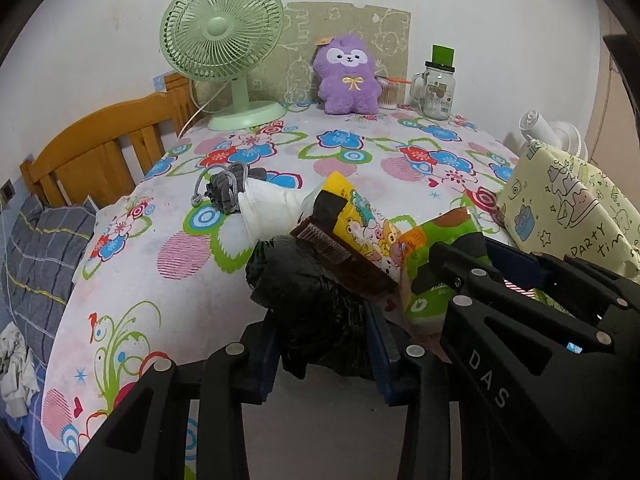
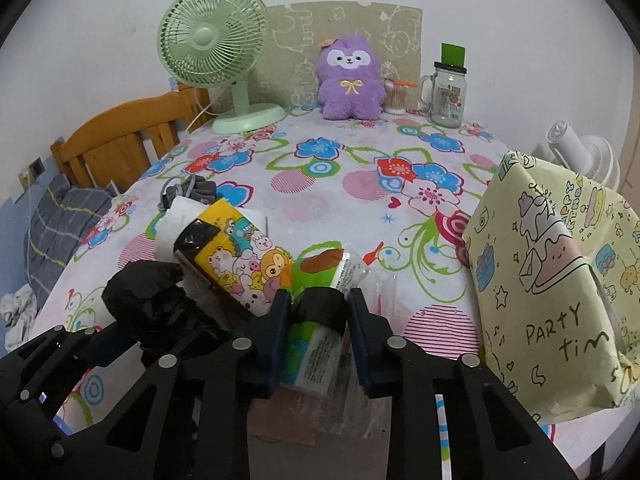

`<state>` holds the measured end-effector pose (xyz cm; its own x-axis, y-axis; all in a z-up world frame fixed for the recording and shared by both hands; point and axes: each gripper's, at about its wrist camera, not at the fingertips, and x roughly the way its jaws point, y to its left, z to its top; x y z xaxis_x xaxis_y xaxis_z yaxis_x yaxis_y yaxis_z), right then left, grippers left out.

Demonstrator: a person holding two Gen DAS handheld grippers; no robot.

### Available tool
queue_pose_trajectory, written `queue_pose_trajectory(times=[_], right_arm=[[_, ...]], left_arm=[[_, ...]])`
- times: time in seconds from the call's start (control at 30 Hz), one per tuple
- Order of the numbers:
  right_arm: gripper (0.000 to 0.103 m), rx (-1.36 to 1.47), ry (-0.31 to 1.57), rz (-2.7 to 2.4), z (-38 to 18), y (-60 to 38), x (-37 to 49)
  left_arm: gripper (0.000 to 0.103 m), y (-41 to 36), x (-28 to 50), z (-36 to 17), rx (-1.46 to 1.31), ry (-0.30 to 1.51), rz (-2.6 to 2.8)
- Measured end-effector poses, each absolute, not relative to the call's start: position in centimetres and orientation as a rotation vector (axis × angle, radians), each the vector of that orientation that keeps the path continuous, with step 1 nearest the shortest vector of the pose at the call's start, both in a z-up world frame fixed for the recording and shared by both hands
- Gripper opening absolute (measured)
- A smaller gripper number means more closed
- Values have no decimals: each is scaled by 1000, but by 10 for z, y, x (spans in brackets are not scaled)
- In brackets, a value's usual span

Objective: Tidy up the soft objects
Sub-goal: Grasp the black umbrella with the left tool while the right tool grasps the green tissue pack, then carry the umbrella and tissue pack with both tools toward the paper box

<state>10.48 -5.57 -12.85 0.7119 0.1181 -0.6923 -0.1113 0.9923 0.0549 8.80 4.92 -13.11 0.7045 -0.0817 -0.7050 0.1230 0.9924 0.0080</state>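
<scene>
Left tongs (image 1: 320,356) clamped on crumpled black plastic bag (image 1: 304,280); right tongs (image 2: 316,336) closed on green tissue pack (image 2: 316,320), long axis running away between the pads. Both at near counter (image 2: 320,200) edge, side by side, yellow tissue pack (image 2: 240,264) between; patterned paper bag (image 2: 552,280) just right, nearer right tongs.

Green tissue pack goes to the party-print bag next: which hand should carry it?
Right. The right gripper is already clamped on the green tissue pack, with the party-print bag beside it; the left gripper holds the black bag.
</scene>
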Motion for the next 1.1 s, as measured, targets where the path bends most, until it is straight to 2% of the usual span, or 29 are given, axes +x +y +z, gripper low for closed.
queue_pose_trajectory(times=[0.27, 1.1], right_arm=[[25, 30, 767, 129, -117, -62, 100], [25, 21, 647, 127, -64, -90, 74]], left_arm=[[39, 43, 82, -118, 71, 756, -110], [39, 14, 60, -68, 96, 634, -94]])
